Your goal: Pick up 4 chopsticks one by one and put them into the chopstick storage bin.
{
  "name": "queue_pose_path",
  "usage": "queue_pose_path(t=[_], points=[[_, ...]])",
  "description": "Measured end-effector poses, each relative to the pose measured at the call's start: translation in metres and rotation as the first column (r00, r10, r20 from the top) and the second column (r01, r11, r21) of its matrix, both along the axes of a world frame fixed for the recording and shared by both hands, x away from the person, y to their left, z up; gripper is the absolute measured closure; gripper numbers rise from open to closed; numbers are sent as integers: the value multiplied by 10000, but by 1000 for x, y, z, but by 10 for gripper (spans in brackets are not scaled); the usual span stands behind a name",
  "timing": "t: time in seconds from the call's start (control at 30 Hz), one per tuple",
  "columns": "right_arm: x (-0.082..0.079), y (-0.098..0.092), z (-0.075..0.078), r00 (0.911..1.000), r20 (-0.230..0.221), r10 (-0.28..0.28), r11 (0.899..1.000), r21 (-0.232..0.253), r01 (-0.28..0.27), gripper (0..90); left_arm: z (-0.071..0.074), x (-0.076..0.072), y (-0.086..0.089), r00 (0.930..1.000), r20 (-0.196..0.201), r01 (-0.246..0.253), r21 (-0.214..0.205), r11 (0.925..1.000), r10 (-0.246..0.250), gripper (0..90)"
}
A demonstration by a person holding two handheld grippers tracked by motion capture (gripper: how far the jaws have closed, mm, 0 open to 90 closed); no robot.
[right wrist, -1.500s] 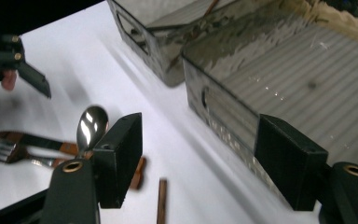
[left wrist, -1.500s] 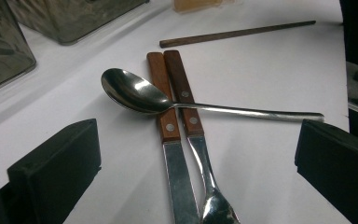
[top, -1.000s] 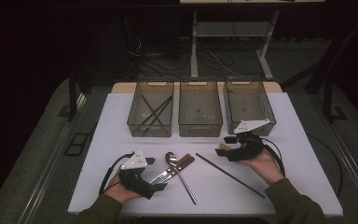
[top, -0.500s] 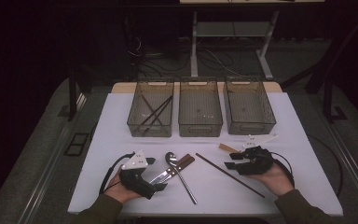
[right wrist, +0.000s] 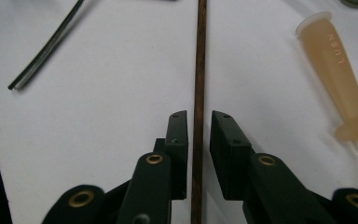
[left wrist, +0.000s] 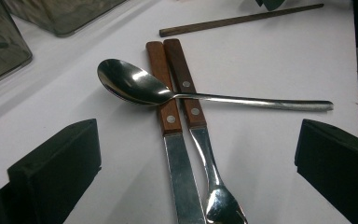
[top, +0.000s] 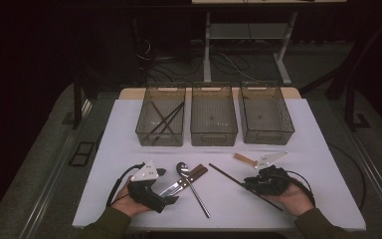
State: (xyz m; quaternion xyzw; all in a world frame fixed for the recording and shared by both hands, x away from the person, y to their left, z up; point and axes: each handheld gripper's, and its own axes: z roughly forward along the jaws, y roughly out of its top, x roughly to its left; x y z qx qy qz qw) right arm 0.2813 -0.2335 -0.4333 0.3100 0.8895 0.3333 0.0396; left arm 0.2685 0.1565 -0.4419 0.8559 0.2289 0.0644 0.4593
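Observation:
A dark wooden chopstick lies slantwise on the white table. My right gripper rests low over it. In the right gripper view the chopstick runs between the jaws of the right gripper, which have just been closing; a thin gap still shows beside it. My left gripper sits wide open at the near left. Ahead of the left gripper lie a spoon across a wooden-handled knife and a fork.
Three clear bins stand in a row at the back; the left bin holds several dark chopsticks, with the middle bin and right bin beside it. A beige plastic handle lies right of the chopstick. A thin dark cable crosses the table.
My right gripper came down from in front of the right bin toward the near edge and settled over the chopstick, its jaws narrowing around it. The left gripper has kept still.

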Motion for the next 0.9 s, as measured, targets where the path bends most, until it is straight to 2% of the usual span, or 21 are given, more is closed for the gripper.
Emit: queue_pose_path(t=[0.3, 0.9], points=[[0, 5, -6, 10000, -23, 97, 9984, -559, -98, 807, 0, 0, -1, 10000, -14, 4, 1, 10000, -4, 0], [-2, 6, -7, 9993, 305, 203, 9971, -737, -180, 847, 0, 0, -1, 10000, -10, 79, 145, 9999, -79, 0]])
